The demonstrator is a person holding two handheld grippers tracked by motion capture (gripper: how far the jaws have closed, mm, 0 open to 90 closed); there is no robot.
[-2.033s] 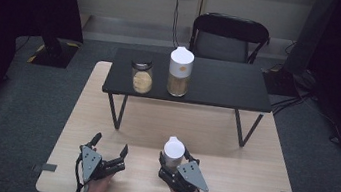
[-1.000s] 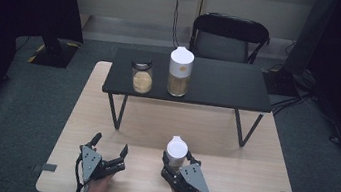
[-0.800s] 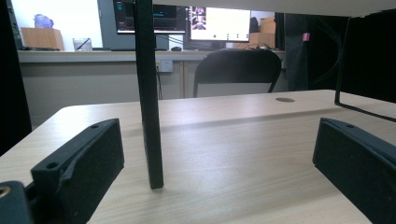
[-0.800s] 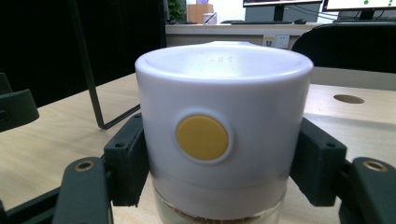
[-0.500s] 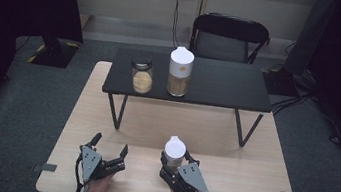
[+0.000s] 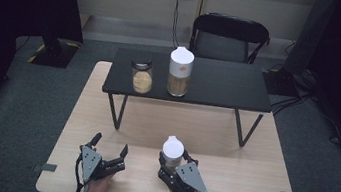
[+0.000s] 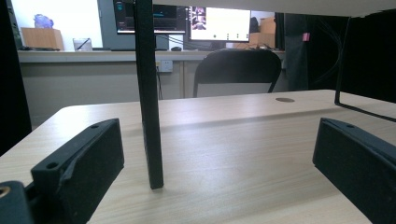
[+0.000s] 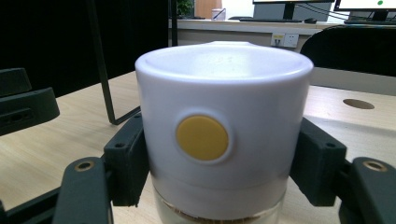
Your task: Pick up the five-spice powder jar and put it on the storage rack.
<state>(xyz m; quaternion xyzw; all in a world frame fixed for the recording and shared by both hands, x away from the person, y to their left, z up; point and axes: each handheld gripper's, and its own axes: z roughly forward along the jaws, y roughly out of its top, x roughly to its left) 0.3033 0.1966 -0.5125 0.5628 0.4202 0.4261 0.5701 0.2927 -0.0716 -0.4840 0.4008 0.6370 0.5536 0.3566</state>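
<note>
White-lidded jar [image 6: 172,149] held in right claw [image 6: 173,157] on wooden tabletop [image 6: 247,182], at 6 o'clock.
A yellow button [image 8: 202,138] on the lid is seen from the right gripper view; left claw [image 6: 109,149] is spread wide, empty, with a shelf leg [image 7: 148,93] seen between its jaws. Two jars [image 6: 161,74] stand on the black shelf [image 6: 220,85] at 12 o'clock.

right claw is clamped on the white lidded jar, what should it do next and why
Probably lift the jar straight up off the wooden table. The right claw is shut on it just below the white lid, while the left claw rests open beside it. The black shelf already carrying two jars has free room.
</note>
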